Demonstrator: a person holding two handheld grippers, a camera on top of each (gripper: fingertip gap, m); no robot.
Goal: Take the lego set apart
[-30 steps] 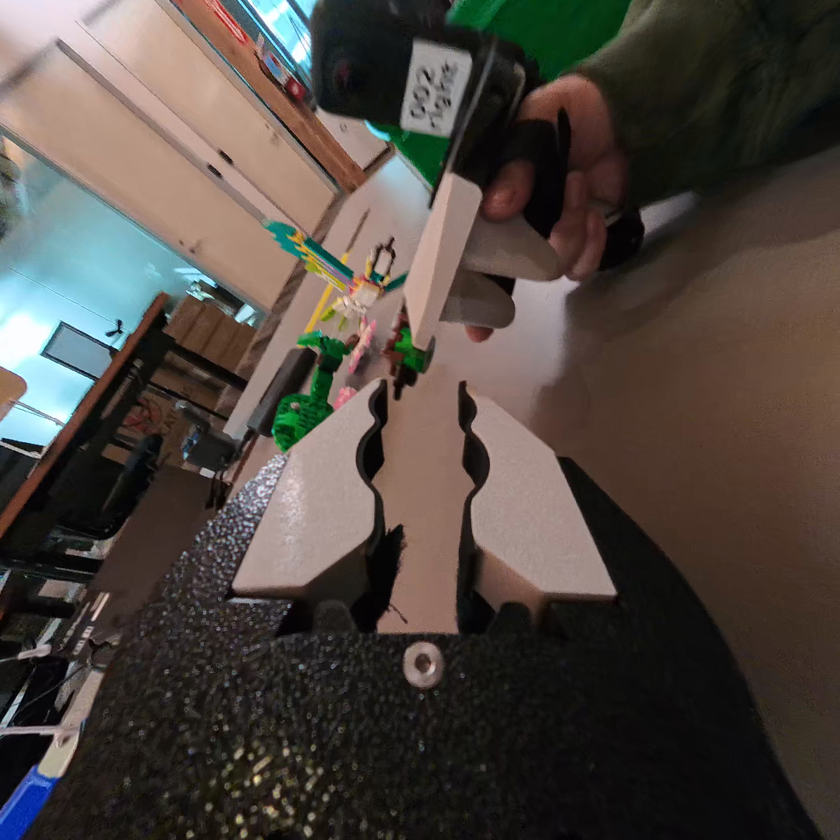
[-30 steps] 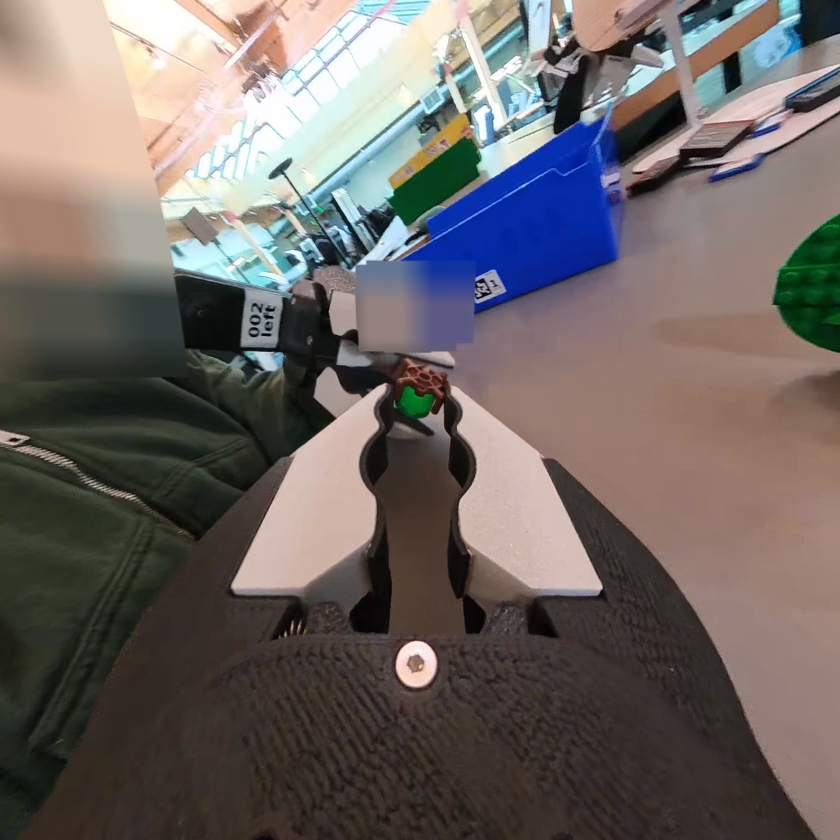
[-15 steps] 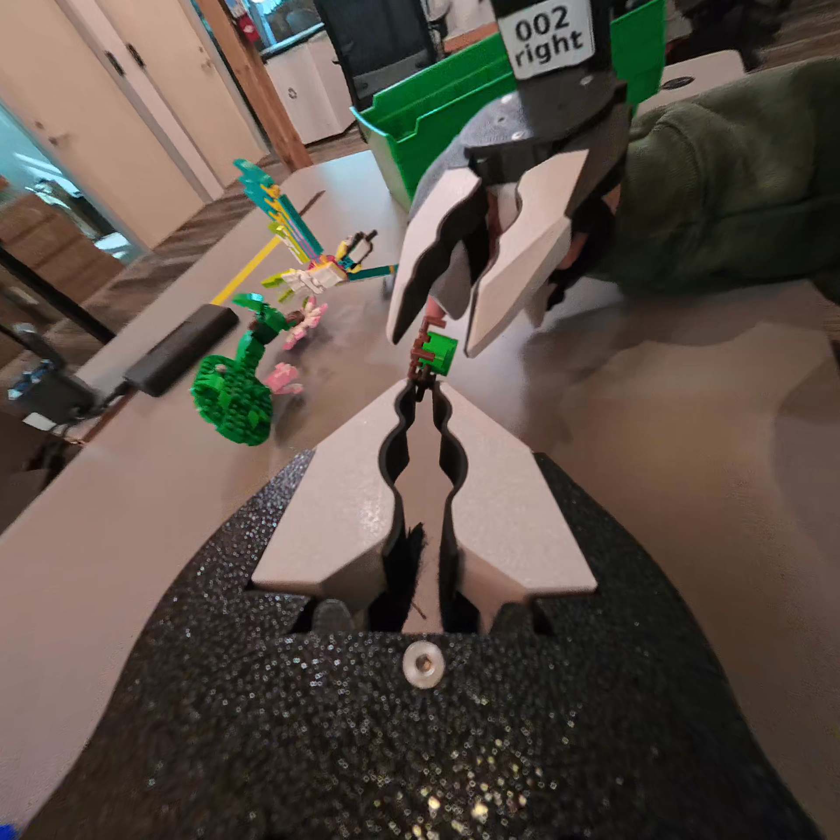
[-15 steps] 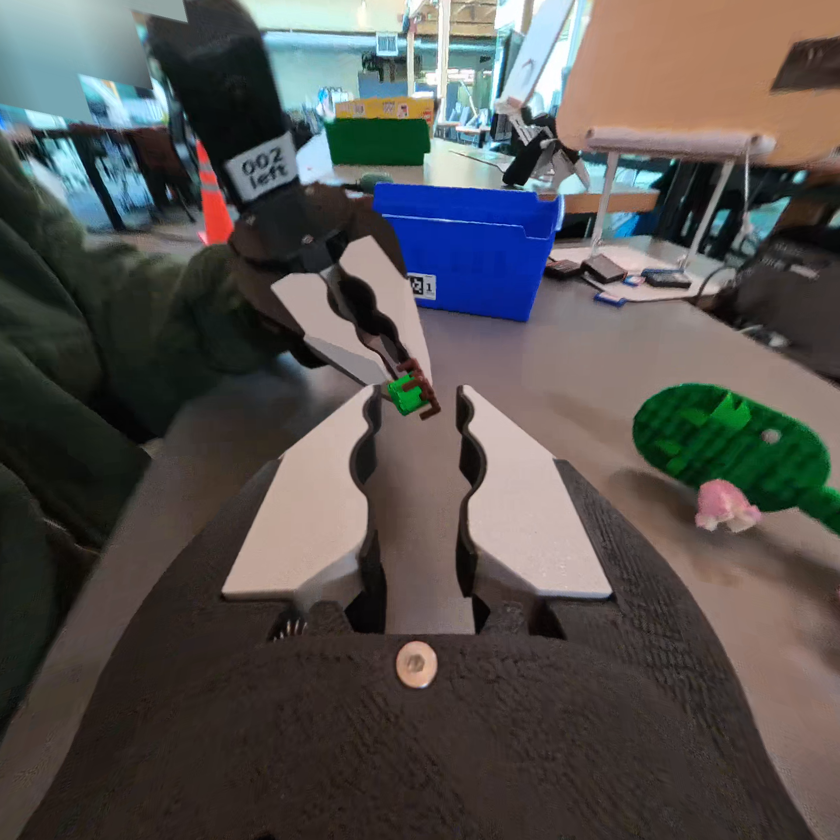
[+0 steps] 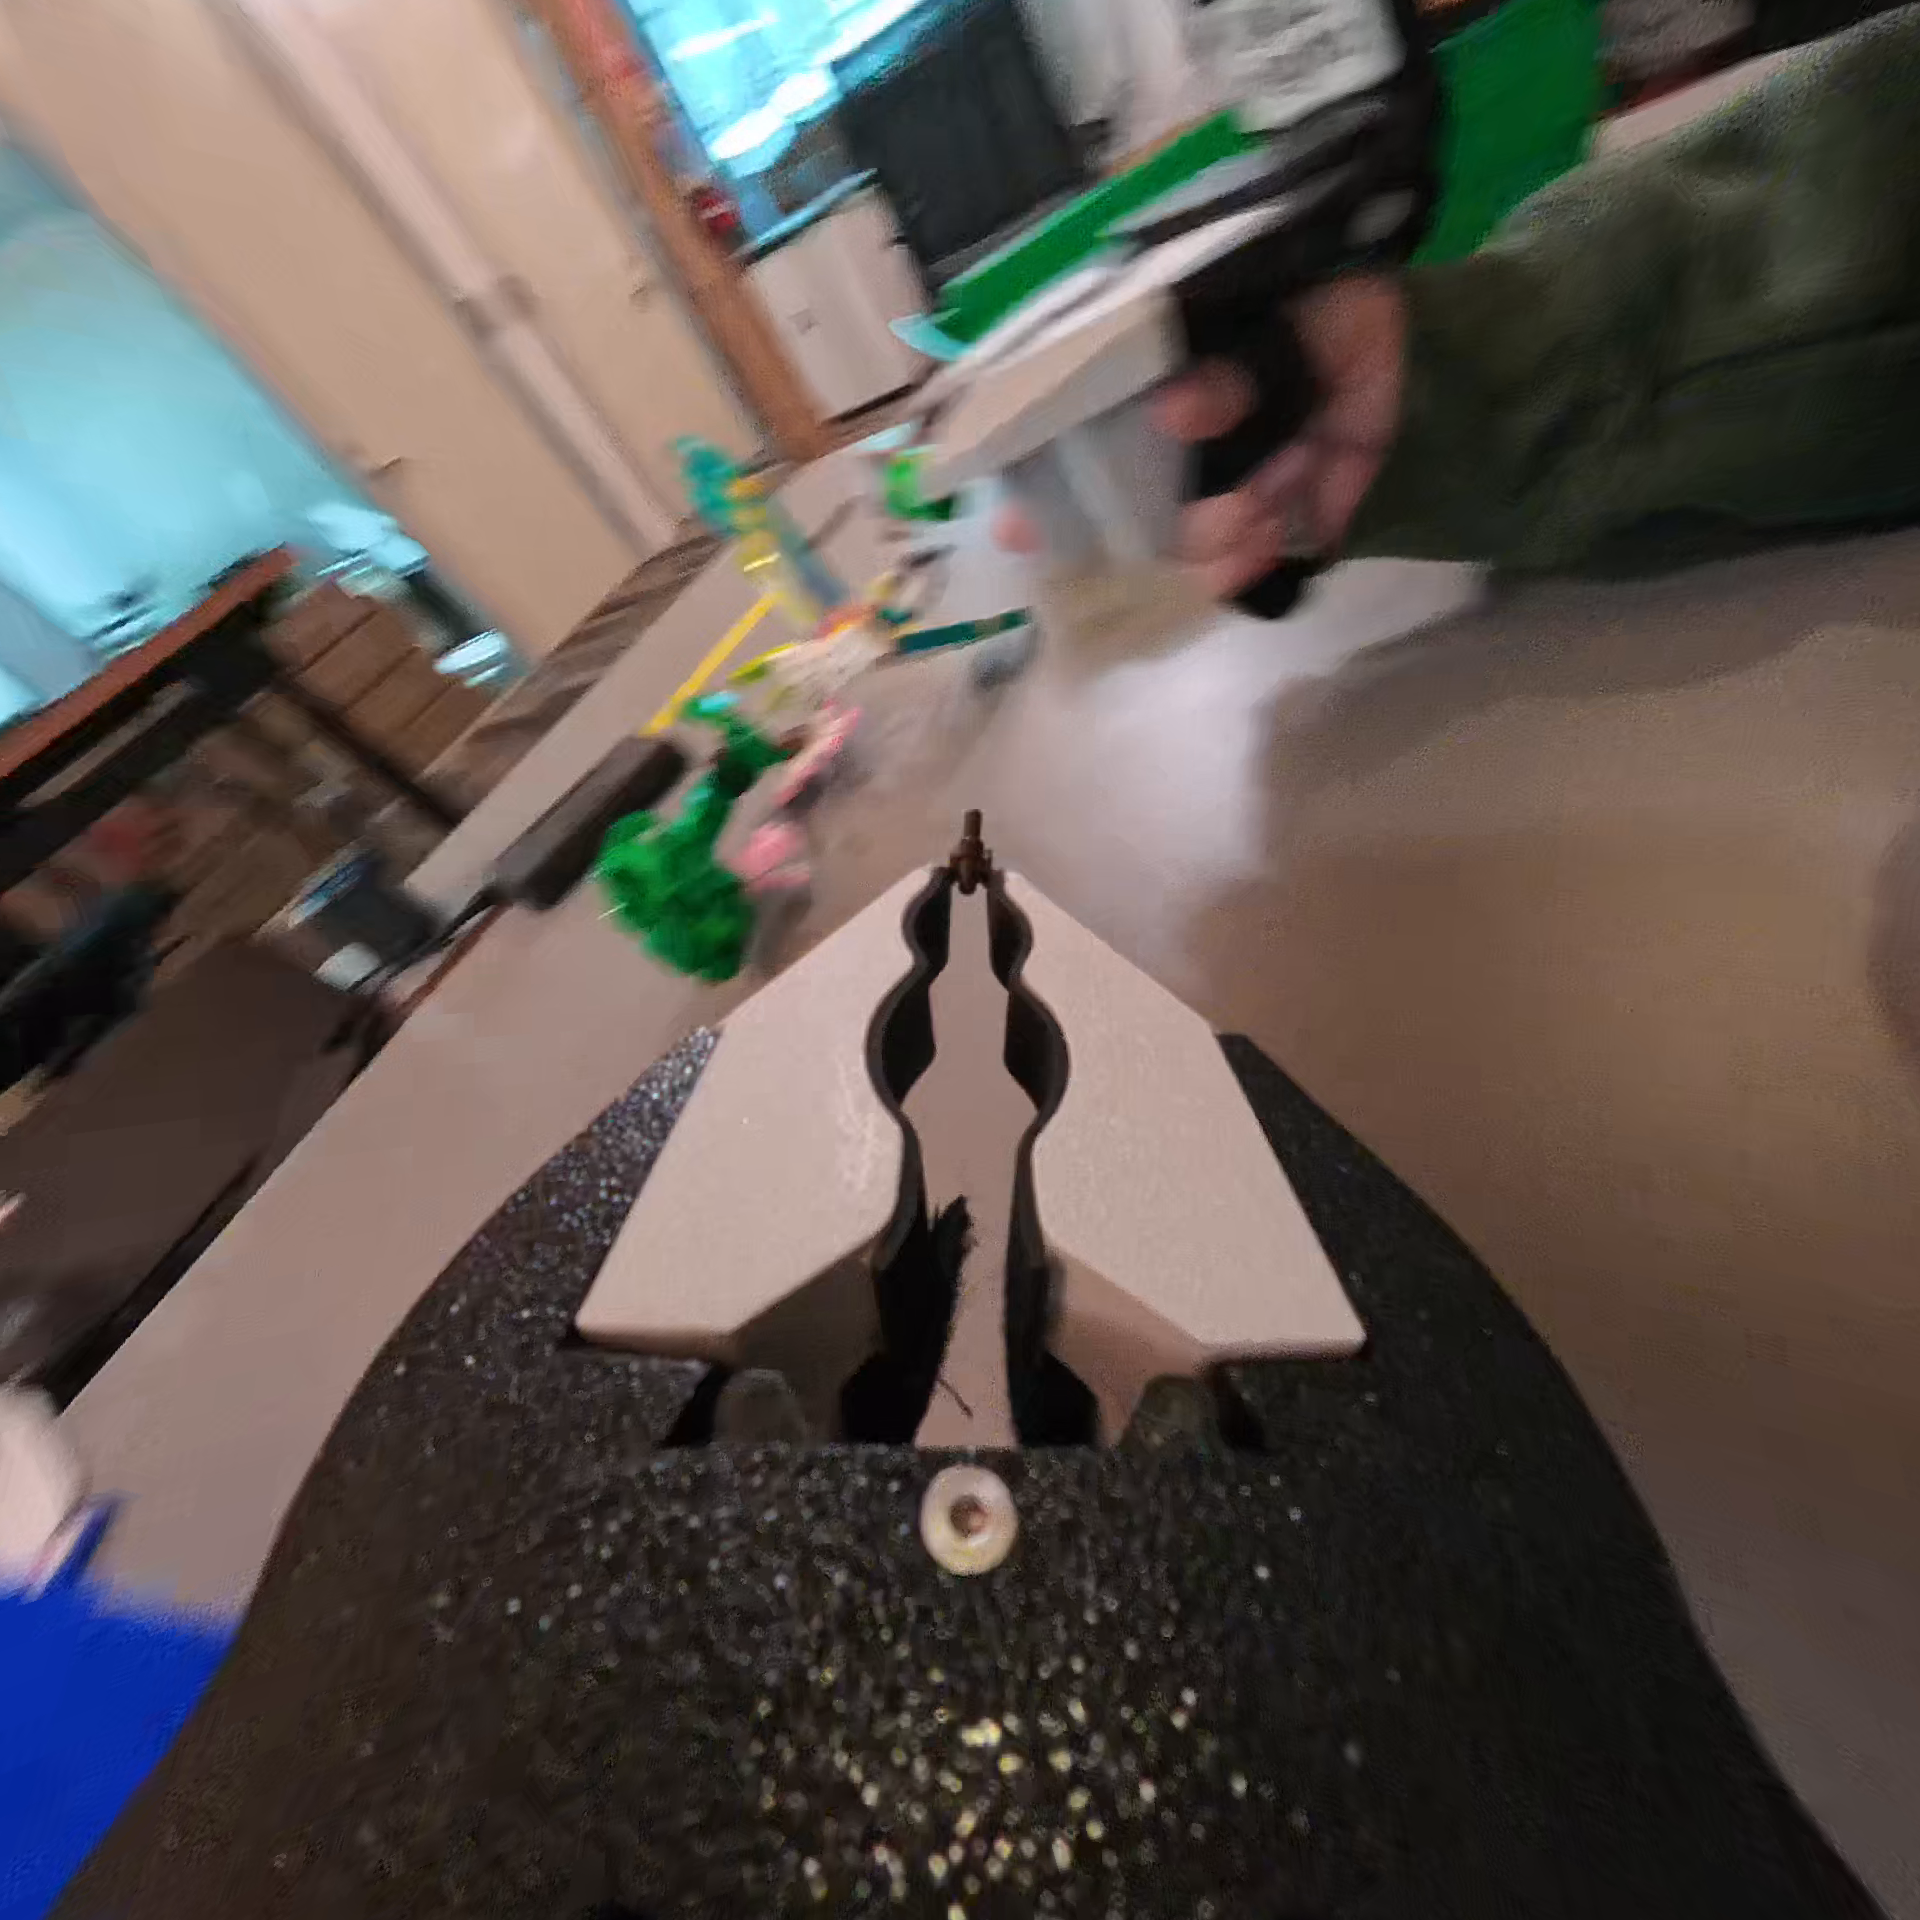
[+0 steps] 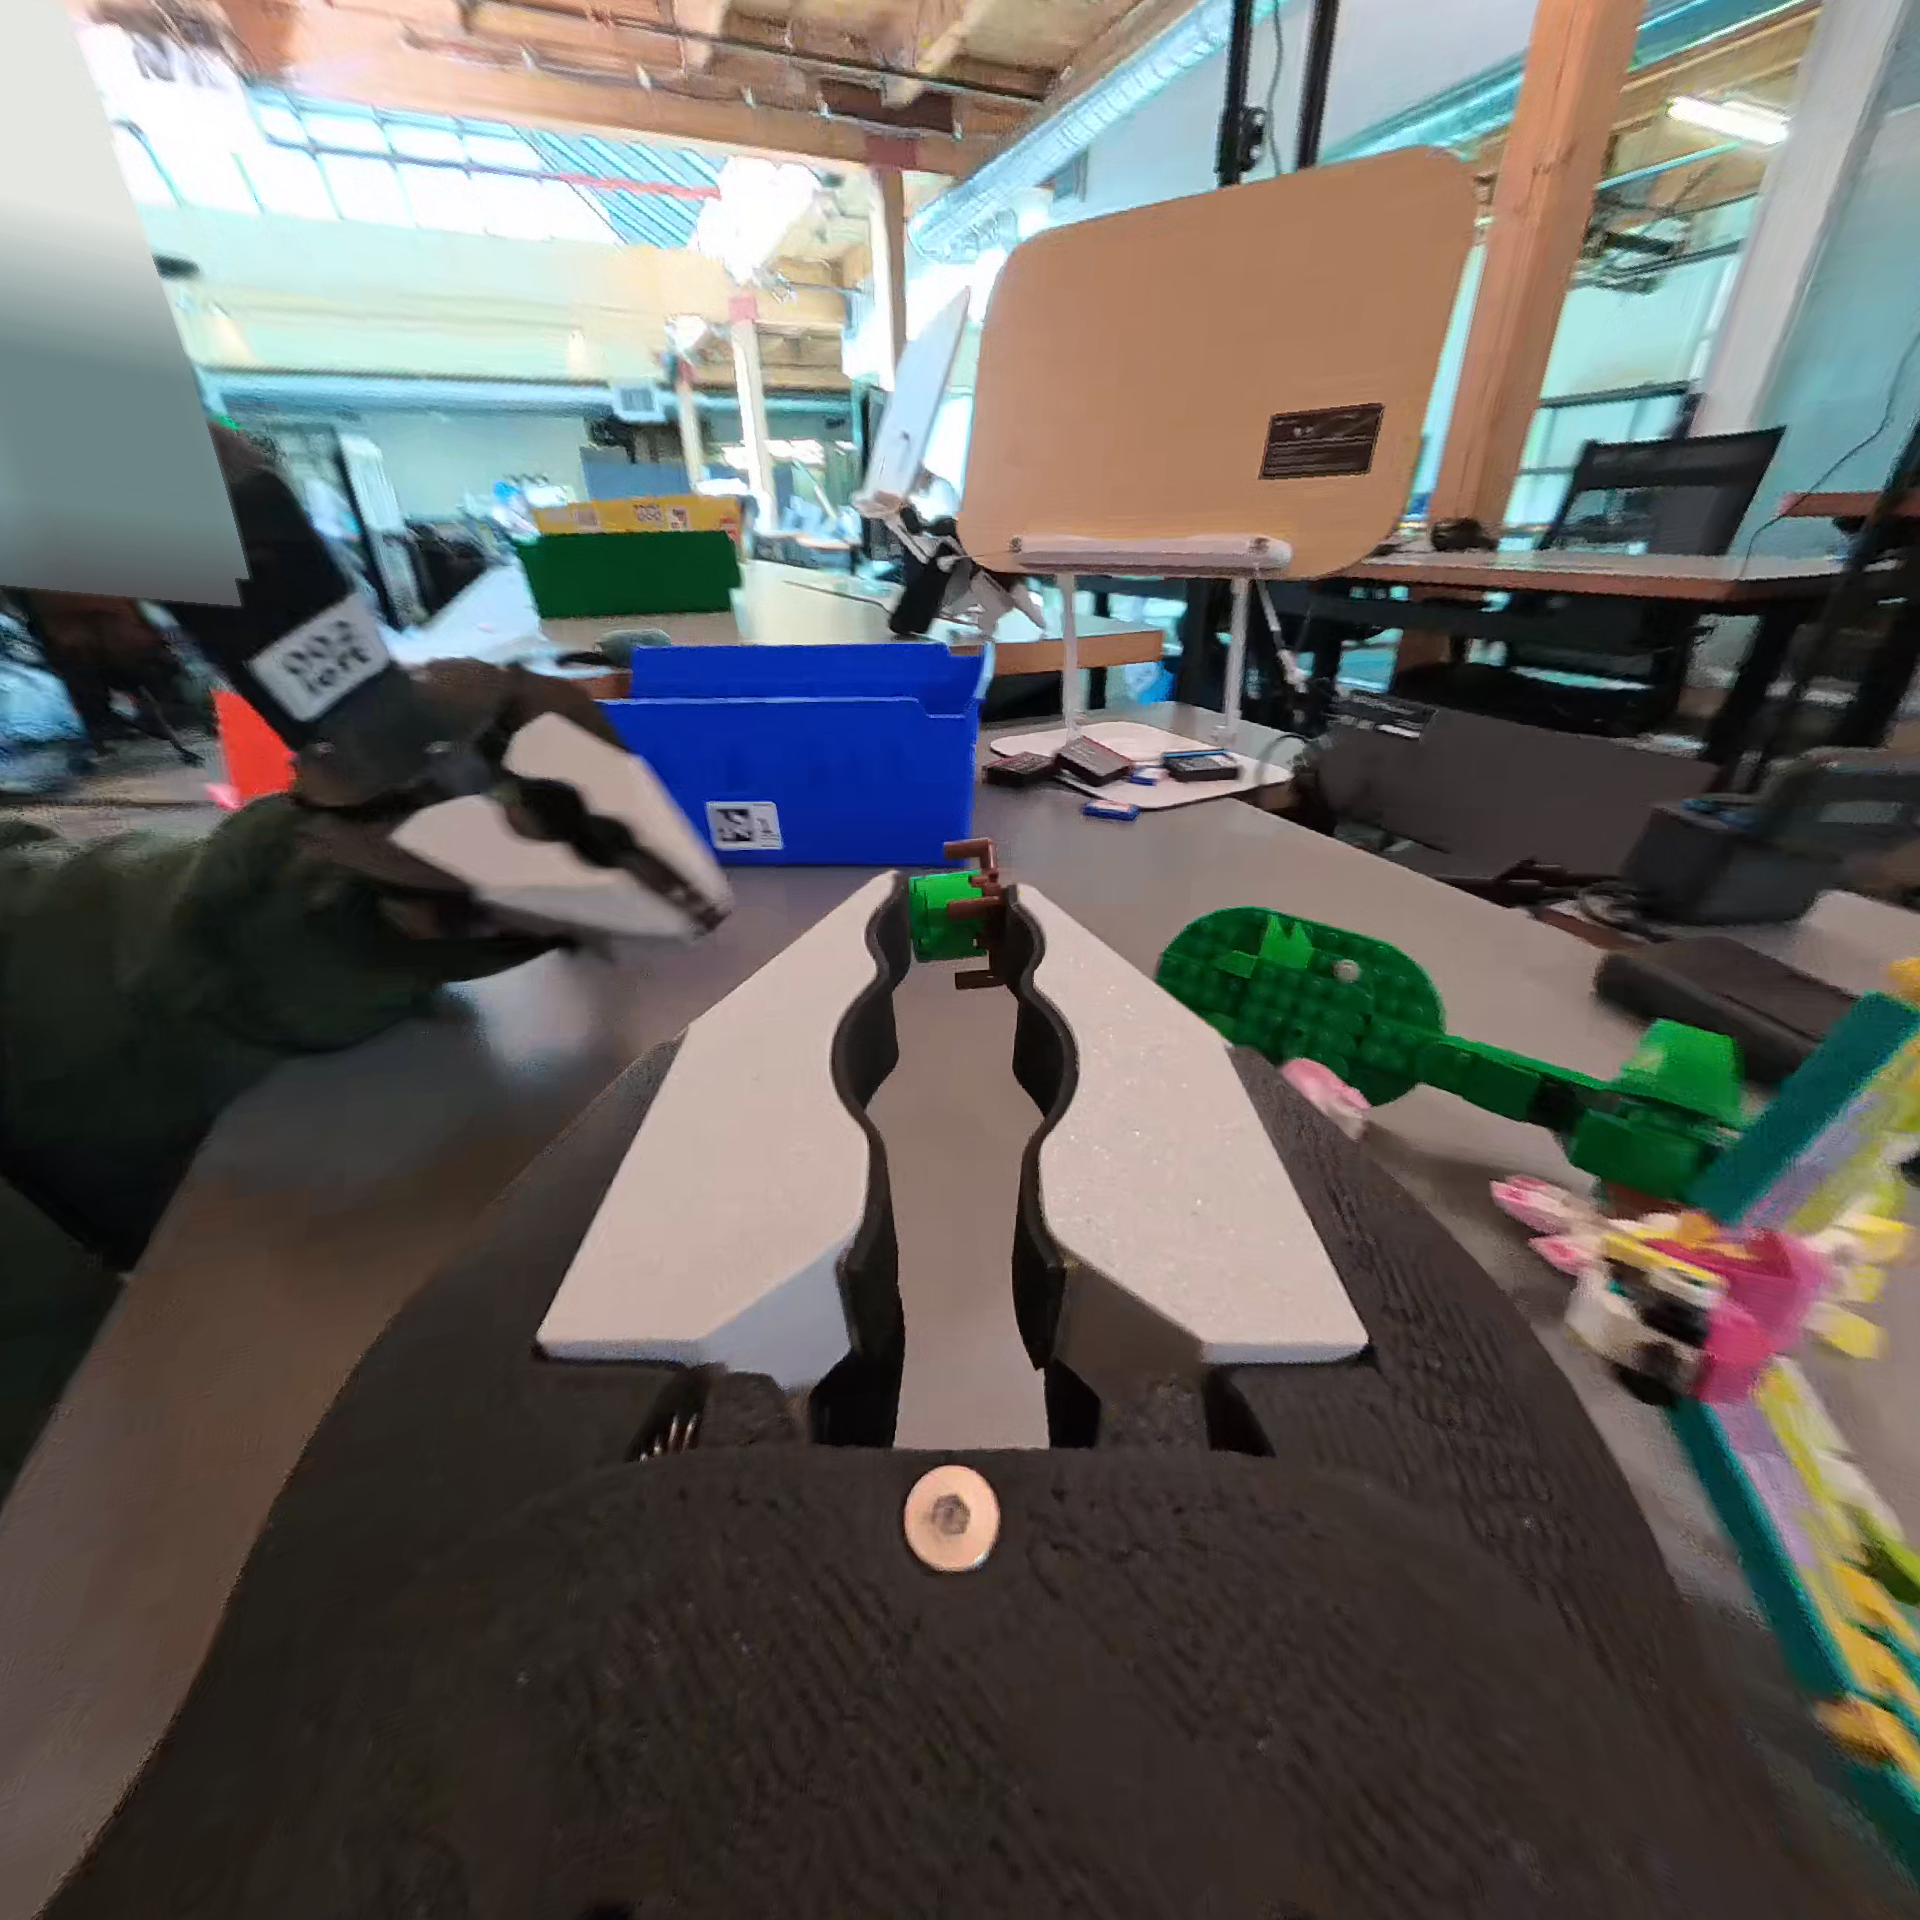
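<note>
My left gripper is shut on a small brown lego piece at its tips. My right gripper is shut on a green brick with brown branch pieces. The two grippers are apart above the table. The left gripper also shows in the right wrist view, at the left. The right gripper appears blurred in the left wrist view, far off. The green lego plate with a stem lies on the table; it also shows in the left wrist view. A colourful lego model stands at the right.
A blue bin stands on the table behind the grippers. A black box lies beyond the green plate. A tan board on a white stand is at the back. A green bin is behind the person's sleeve. The gap from one gripper's tips to the other's is roughly 10 cm.
The right gripper has shut on the green brick with its brown branches and pulled it off. The left gripper keeps only a small brown piece. The grippers have moved apart.
</note>
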